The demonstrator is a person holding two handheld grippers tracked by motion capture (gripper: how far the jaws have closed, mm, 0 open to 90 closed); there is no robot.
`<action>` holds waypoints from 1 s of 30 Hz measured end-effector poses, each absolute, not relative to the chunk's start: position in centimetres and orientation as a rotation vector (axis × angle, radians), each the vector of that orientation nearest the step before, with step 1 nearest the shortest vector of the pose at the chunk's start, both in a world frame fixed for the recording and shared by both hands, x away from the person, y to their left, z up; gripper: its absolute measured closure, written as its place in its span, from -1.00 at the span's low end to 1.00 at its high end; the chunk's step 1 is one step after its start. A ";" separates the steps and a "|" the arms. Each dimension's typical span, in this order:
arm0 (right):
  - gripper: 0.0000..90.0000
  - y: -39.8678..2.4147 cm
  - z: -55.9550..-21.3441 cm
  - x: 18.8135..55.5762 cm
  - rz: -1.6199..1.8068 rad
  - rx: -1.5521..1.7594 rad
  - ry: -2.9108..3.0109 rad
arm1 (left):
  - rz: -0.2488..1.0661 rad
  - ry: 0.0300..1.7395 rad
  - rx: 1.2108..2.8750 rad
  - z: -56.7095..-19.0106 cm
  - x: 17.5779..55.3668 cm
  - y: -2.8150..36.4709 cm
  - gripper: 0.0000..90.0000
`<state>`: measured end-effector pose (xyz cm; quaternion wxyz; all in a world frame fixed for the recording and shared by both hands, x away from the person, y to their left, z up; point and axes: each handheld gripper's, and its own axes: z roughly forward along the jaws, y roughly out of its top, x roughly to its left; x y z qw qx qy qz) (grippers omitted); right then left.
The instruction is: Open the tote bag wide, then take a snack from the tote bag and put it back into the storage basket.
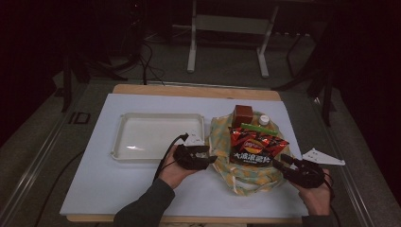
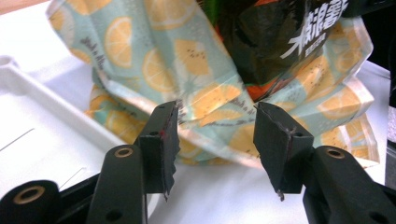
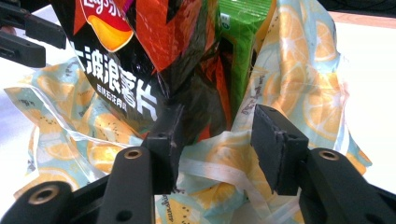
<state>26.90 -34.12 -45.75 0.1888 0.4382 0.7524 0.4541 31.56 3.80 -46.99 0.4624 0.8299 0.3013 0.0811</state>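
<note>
One lemon-print fabric bag (image 1: 246,174) with a pale teal ground sits slumped on the right half of the white-covered table (image 1: 118,189), just right of one empty white plastic tray (image 1: 158,135). Four things show in the bag's mouth — one red-and-black crisp packet (image 1: 255,147) lying across the front, one green packet (image 1: 253,128) behind it, one brown box (image 1: 243,115) at the back, and one white bottle cap (image 1: 264,120) beside the box.

Two hand-held grippers flank the bag. The left gripper (image 2: 215,140) sits at the bag's left edge, beside the tray's near right corner; its jaws stand apart, with the bag's folded fabric rim seen in the gap between them but neither pad pressing on it. The right gripper (image 3: 217,140) is at the bag's right edge; its jaws are likewise parted — the bag's pale rim strip and the crisp packet's lower end lie past them, ungripped.
</note>
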 end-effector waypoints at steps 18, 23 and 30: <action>0.00 -33.7 -43.1 26.7 1.329 1.173 2.146 | 0.234 0.754 2.021 -48.5 29.8 6.3 0.15; -0.07 -33.4 -42.1 27.1 1.322 1.154 2.158 | 0.235 0.736 2.018 -49.0 29.1 6.4 0.15; -0.12 -33.6 -41.3 28.4 1.366 1.176 2.158 | 0.263 0.729 2.035 -49.7 28.4 6.8 0.12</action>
